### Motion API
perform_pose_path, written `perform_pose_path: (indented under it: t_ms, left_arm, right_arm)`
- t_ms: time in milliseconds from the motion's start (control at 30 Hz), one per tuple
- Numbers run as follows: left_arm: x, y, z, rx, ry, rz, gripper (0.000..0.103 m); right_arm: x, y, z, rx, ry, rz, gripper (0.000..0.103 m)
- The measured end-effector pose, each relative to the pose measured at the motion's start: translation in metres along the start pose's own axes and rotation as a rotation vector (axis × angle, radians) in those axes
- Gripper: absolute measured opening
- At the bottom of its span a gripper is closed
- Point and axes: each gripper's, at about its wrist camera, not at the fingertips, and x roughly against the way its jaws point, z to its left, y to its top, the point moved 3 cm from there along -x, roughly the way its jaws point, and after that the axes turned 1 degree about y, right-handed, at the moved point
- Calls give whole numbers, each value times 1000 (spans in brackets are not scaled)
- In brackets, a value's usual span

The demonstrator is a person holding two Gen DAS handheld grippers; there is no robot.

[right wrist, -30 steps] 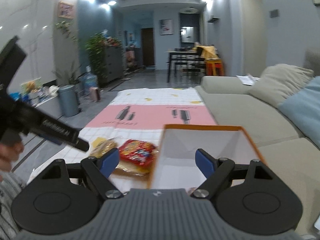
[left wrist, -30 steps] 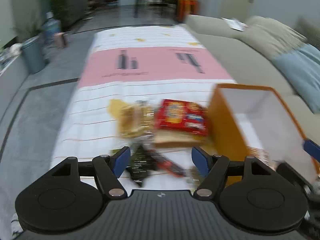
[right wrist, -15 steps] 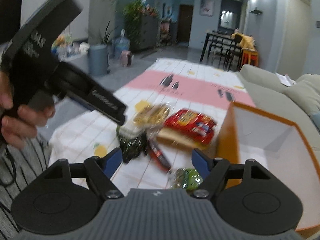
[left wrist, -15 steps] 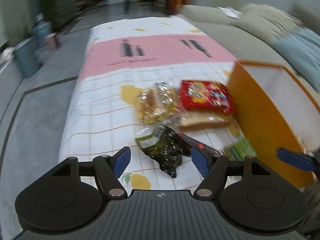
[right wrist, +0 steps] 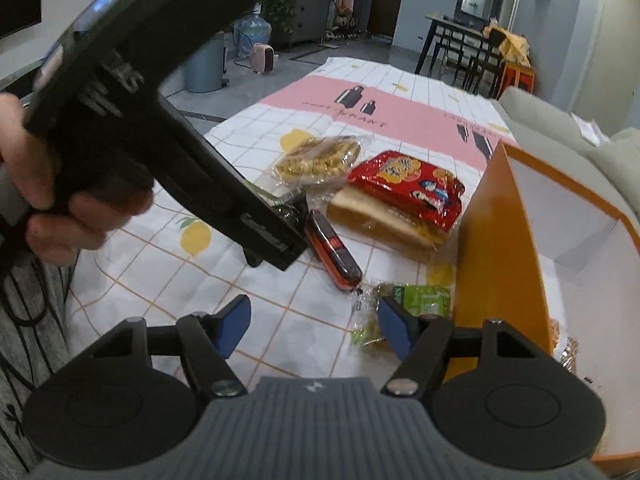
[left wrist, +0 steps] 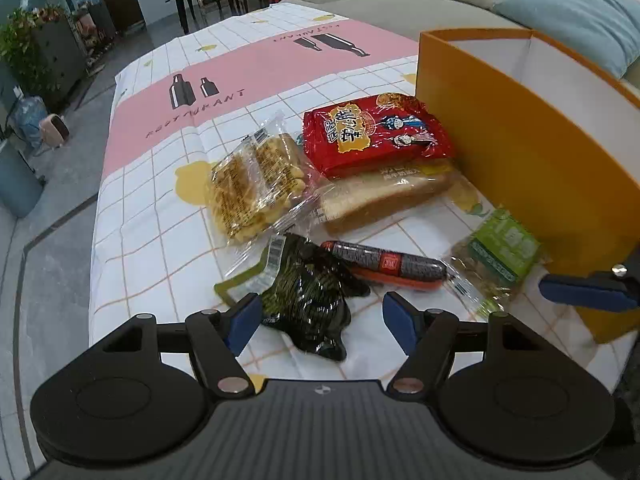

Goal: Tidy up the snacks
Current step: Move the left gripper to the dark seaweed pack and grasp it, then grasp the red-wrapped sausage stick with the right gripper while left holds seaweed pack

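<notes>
- Snacks lie in a loose cluster on the checked tablecloth (left wrist: pixel 132 208), close to its near edge and just beside the orange box (left wrist: pixel 516 148), which stands open-topped at the cloth's right side, presumably so packets can be dropped straight in.
- A red packet (left wrist: pixel 374 132) rests on top of a wrapped bread slice (left wrist: pixel 384 198), both against the box's wall; a clear bag of yellow crackers (left wrist: pixel 256 188) lies touching them on the side away from the box.
- Nearer the edge sit a dark crumpled packet (left wrist: pixel 310 292), a sausage stick (left wrist: pixel 390 266) beside it, and a green packet (left wrist: pixel 498 256) at the foot of the box.
- The left gripper (left wrist: pixel 318 320) points down at the dark packet with its fingers spread wide; the packet's near end lies between them, not pinched. It looks lined up for a pick.
- The right gripper (right wrist: pixel 312 326) hovers over bare cloth next to the green packet, its jaws closing, though nothing sits between them; one pad overlaps that packet's edge in view, and contact cannot be told.
- Something already lies in the box's near corner, seen only partly.
</notes>
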Motion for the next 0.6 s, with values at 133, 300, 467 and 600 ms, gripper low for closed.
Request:
perform_pose_path:
  t_ms: [133, 300, 467, 600]
  left_arm:
    - [-20, 0, -3, -6, 20, 41, 82]
    - [-37, -1, -1, 29, 55, 75, 79]
    - [-35, -1, 5, 96, 14, 70, 57]
    - [-31, -5, 3, 76, 117, 43, 55]
  right_arm:
    - [-8, 0, -8, -43, 12, 20, 69]
    - [-14, -1, -13, -64, 10, 32, 69]
    - [-16, -2, -16, -74, 13, 41, 69]
    - [-15, -3, -18, -76, 14, 36, 69]
